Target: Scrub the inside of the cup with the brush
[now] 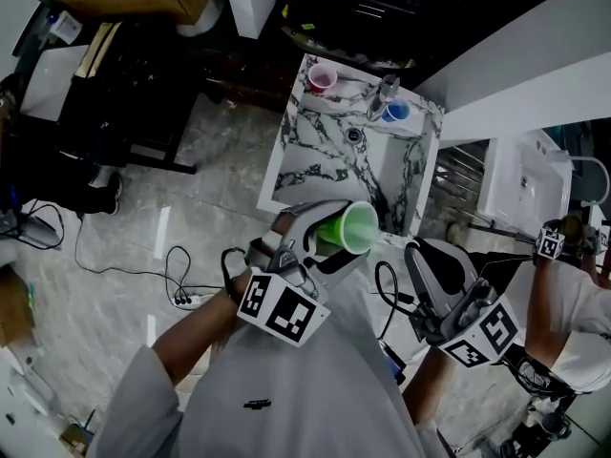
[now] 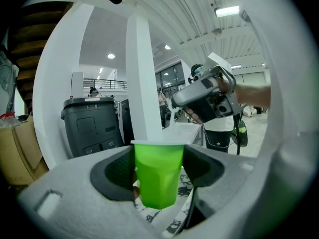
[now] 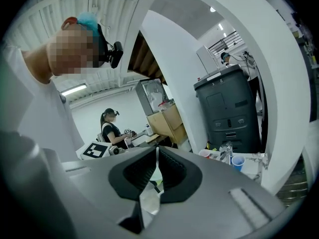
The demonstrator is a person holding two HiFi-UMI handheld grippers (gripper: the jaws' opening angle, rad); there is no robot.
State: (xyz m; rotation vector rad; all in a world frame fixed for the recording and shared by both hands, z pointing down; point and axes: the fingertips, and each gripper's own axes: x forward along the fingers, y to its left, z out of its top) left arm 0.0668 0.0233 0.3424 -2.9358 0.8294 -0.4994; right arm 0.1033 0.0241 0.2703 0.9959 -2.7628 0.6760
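Now, green cup (image 2: 158,180) clamped in left gripper (image 2: 158,164), right gripper (image 3: 155,169) fingers (image 3: 173,176) together

The head camera is looking steeply down, framing the left gripper (image 1: 332,235) and right gripper (image 1: 417,256) at lower centre and the marble washstand (image 1: 325,175) at upper centre. Each gripper camera is riding close behind its jaws, facing outward and slightly upward — the right one is also catching that washstand (image 3: 253,168) at lower right.

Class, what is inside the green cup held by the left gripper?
In the head view, the green cup in the left gripper shows only bare green inner wall. Its own side hides the bottom.
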